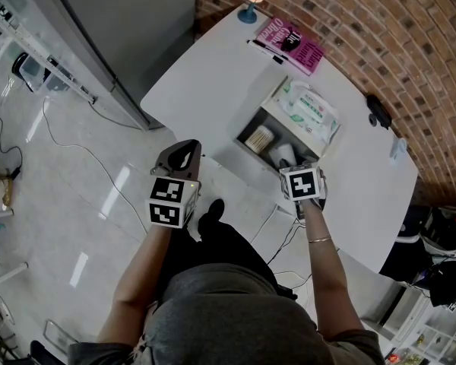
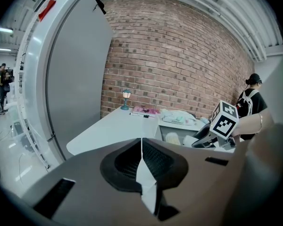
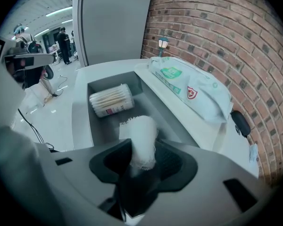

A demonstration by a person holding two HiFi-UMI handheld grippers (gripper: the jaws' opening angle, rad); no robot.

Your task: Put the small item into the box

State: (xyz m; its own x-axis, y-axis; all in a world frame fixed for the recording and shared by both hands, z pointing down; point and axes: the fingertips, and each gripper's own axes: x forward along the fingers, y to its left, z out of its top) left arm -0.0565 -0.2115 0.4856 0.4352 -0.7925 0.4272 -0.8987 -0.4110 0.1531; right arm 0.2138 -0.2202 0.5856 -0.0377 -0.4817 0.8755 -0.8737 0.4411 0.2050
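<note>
Gauze roll (image 3: pixel 140 138) is clamped in the right gripper (image 3: pixel 142 158) over the box (image 3: pixel 80 119). It is best lowered beside the cotton swabs (image 3: pixel 111 100) before release. Left gripper (image 2: pixel 141 147) is closed, empty.

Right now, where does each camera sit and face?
Head view: on the person's head, steeply down at table and box; forearms, left gripper, right gripper show.
Left gripper view: above its shut jaws, facing the brick wall across the table; right gripper shows.
Right gripper view: down into the box, its jaws holding a white roll.
All share the box.
</note>
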